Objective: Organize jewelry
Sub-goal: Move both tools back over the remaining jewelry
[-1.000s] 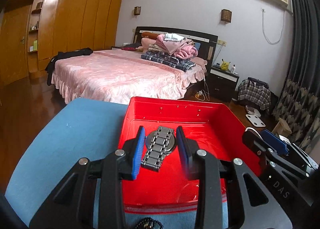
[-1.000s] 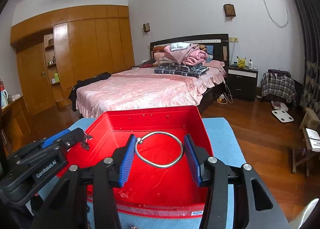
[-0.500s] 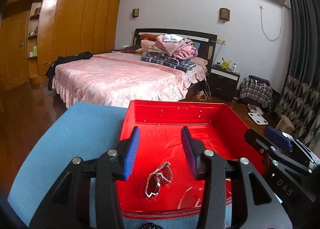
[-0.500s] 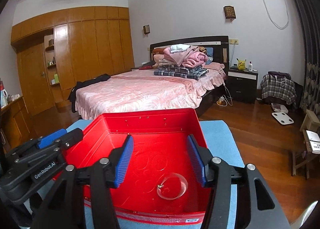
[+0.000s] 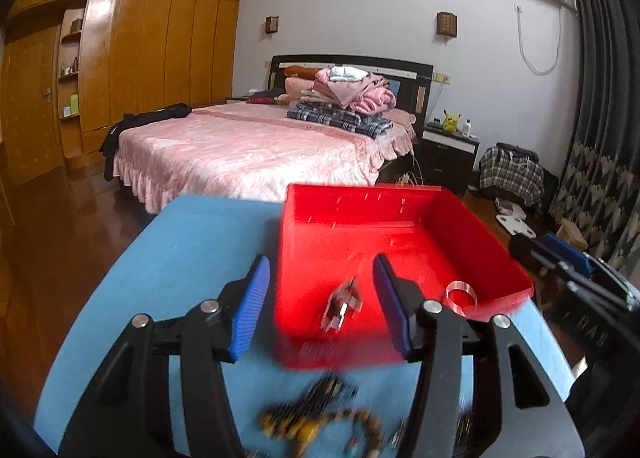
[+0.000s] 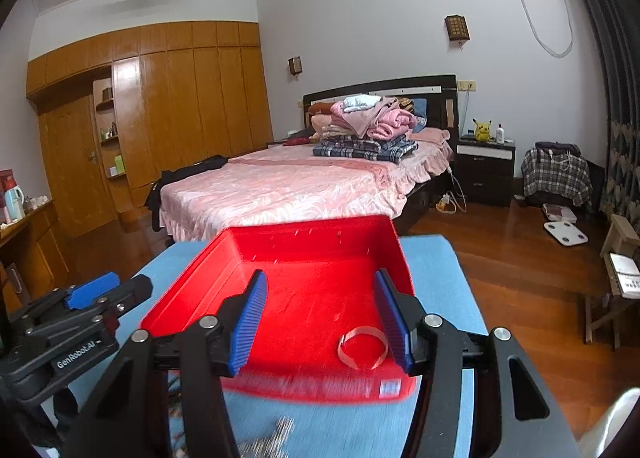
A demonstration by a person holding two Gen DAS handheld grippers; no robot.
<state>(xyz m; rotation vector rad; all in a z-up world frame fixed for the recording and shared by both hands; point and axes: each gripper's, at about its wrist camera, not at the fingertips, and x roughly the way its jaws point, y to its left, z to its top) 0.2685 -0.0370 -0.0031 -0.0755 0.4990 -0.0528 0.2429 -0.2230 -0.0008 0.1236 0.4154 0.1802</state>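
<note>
One red tray (image 5: 404, 214) was recorded on the blue-covered worktop (image 5: 192, 242), lying ahead of both tongs. Within it, two pieces were counted: one metal link watch (image 5: 342, 306), seen between the blue pads of the left tongs (image 5: 320, 304) but lower, on the tray floor and untouched; and one thin metal bangle (image 6: 363, 347), lying just inside the right-hand pad of the right tongs (image 6: 322, 322), near the tray's nearer rim. The left tongs were noted empty, the jaws opening; the right tongs were noted parted and empty. Below the left tongs, on the worktop short of the tray, a blurred heap of beaded strands (image 5: 320, 414) was observed; the count could not be made out, though dark and amber beads were distinguished. A further blurred metallic piece (image 6: 276, 436) was seen under the right tongs; its kind could not be told. The watch was judged fairly heavy for its size, stiff at the case and limp along the band, smooth and liable to slip; a hold across the case was judged best. The bangle was judged light, rigid and slippery, lying flat, best pinched across its rim at one side. The beaded strands were judged limp and prone to trailing or tangling, best taken at a bunched middle.
</note>
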